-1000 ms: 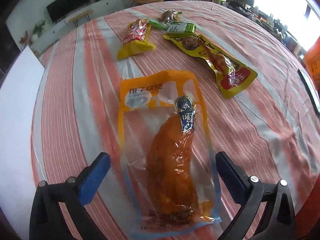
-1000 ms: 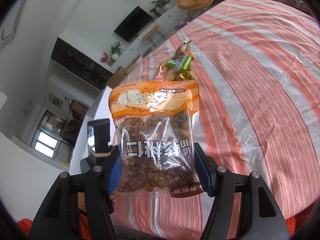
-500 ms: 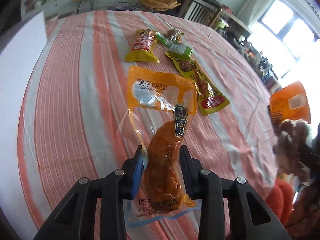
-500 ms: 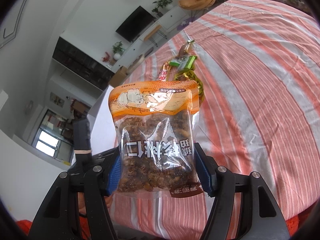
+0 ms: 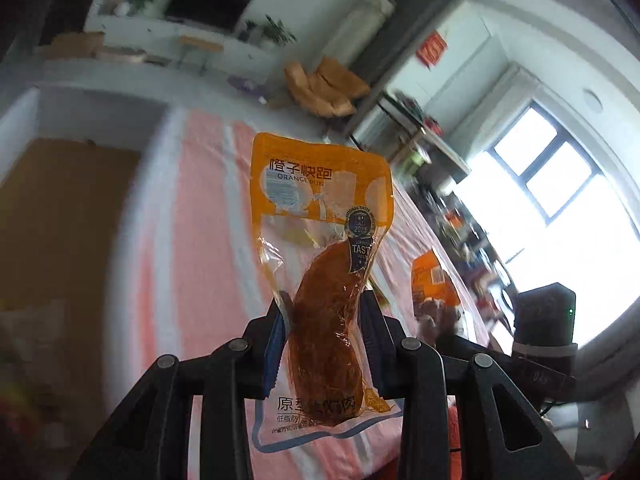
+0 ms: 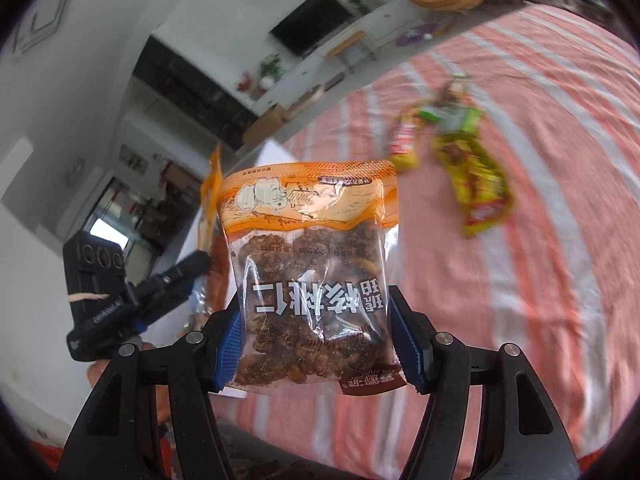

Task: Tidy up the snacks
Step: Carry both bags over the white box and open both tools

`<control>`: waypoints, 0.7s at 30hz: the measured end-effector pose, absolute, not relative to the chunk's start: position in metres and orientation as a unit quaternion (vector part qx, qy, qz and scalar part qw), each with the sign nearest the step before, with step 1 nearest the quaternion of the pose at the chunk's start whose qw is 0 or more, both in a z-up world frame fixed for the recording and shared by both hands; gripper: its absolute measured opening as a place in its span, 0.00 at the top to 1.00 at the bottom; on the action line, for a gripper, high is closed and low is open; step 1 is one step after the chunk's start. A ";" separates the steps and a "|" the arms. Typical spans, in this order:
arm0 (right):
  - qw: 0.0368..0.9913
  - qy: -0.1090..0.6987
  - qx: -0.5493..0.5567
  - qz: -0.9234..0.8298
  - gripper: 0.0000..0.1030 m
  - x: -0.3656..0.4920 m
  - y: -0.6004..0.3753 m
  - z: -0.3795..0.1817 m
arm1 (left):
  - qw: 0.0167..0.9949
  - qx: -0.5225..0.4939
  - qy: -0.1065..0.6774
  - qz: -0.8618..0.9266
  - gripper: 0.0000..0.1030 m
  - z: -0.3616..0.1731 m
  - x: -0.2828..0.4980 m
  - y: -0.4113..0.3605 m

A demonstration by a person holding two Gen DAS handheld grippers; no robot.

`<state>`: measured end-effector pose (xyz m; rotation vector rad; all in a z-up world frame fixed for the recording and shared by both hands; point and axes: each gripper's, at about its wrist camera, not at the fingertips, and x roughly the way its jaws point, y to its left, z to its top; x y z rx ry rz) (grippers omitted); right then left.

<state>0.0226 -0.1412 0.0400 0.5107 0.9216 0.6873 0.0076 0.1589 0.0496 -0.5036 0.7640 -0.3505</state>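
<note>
The left gripper [image 5: 324,336] has just clamped its fingers on the orange chicken pouch [image 5: 320,264] and lifted it off the striped counter [image 5: 192,240]. The right gripper [image 6: 316,340] still grips the walnut bag [image 6: 312,264], so both await sorting

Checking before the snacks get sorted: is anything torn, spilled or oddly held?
Nothing stands out. The left gripper pinches the sealed orange meat packet; the right gripper holds the walnut bag, its print upside down. No spills.

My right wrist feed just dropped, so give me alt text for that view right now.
The right gripper is shut on a clear-and-orange walnut snack bag, held up above the orange-and-white striped tablecloth. Beyond it, a small pile of yellow, red and green snack packets lies on the cloth. At left, the left gripper holds an orange pouch.
</note>
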 end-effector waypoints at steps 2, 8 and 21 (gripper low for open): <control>0.805 0.428 0.213 0.353 0.35 0.027 -0.106 0.056 | 0.896 -0.240 0.352 -0.126 0.65 0.062 -0.008 0.197; 0.762 0.427 0.142 0.466 0.31 0.027 0.037 0.088 | 0.912 -0.215 0.347 0.038 0.56 0.056 -0.056 0.293; 0.770 0.439 0.107 0.450 0.24 0.040 0.070 0.060 | 0.914 -0.208 0.346 0.048 0.13 0.028 -0.055 0.285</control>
